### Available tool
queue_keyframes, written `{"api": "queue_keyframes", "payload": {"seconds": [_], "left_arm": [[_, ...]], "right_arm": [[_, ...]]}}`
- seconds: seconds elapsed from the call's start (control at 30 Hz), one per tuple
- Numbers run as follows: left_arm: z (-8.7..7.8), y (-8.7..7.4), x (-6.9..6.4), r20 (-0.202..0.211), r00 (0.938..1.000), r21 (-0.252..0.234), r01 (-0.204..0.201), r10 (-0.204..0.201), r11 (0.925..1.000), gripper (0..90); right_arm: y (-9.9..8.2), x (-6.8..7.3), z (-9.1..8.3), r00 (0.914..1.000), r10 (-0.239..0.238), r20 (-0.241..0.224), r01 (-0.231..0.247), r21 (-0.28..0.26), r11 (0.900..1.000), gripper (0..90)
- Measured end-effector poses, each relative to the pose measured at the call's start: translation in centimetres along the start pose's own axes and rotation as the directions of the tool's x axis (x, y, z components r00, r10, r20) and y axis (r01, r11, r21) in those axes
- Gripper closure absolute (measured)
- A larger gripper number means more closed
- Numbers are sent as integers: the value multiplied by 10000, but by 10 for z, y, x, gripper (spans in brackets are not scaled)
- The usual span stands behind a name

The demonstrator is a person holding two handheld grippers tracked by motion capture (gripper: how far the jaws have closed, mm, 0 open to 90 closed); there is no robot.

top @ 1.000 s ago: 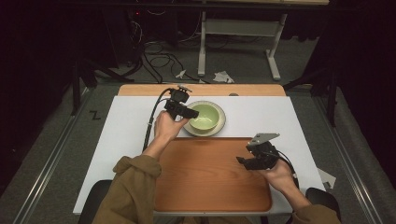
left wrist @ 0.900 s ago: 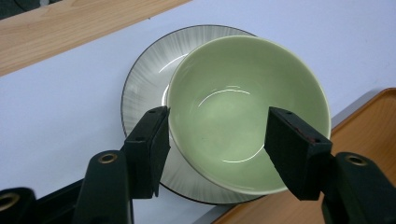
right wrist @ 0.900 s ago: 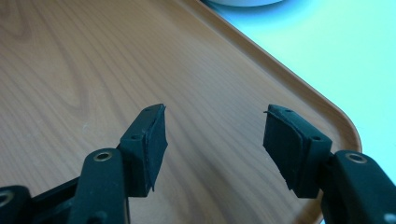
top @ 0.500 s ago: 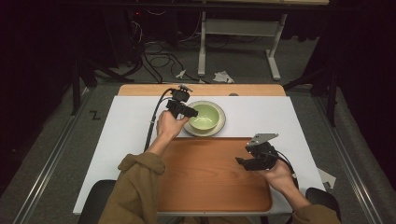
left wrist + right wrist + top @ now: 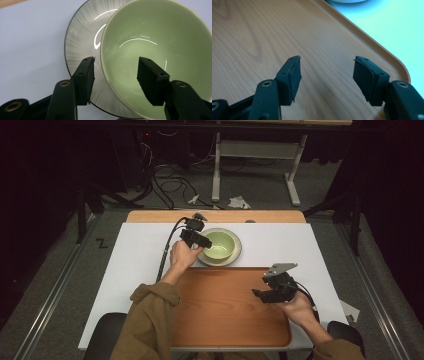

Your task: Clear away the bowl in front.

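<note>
The bowl [image 5: 219, 244] is set on the plate [image 5: 235, 256] at the table [image 5: 130, 255] middle, just behind the tray [image 5: 220, 310], which is placed at the near edge.

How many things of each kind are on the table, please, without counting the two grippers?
Green bowl: 1
Grey plate under the bowl: 1
Wooden tray: 1
White mat covering the table: 1
Total: 4
</note>
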State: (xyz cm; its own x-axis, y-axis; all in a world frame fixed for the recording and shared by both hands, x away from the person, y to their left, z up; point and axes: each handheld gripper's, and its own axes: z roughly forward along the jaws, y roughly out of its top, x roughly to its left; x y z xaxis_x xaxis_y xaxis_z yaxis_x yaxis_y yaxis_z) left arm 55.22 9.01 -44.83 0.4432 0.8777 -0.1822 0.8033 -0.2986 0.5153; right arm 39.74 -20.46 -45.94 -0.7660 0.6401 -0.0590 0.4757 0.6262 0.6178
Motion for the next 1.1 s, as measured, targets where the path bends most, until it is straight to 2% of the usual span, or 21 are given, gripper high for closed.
{"api": "queue_keyframes", "payload": {"seconds": [0.2,0.47,0.77,1.1], "left_arm": [[9,0,3,-115,9997,229,210,-208,9995,490],[18,-1,3,-214,9994,461,270,-260,9986,508],[28,-2,2,-274,9993,774,279,-259,9966,624],[31,-1,3,-377,9982,803,498,-469,9955,704]], "right_arm": [[0,0,1,10000,-44,-15,44,-37,10000,395],[0,1,1,10000,-89,-14,89,30,10000,395],[0,1,1,9999,-115,-67,115,51,9999,394],[0,2,2,9999,-156,-63,156,63,9999,394]]}}
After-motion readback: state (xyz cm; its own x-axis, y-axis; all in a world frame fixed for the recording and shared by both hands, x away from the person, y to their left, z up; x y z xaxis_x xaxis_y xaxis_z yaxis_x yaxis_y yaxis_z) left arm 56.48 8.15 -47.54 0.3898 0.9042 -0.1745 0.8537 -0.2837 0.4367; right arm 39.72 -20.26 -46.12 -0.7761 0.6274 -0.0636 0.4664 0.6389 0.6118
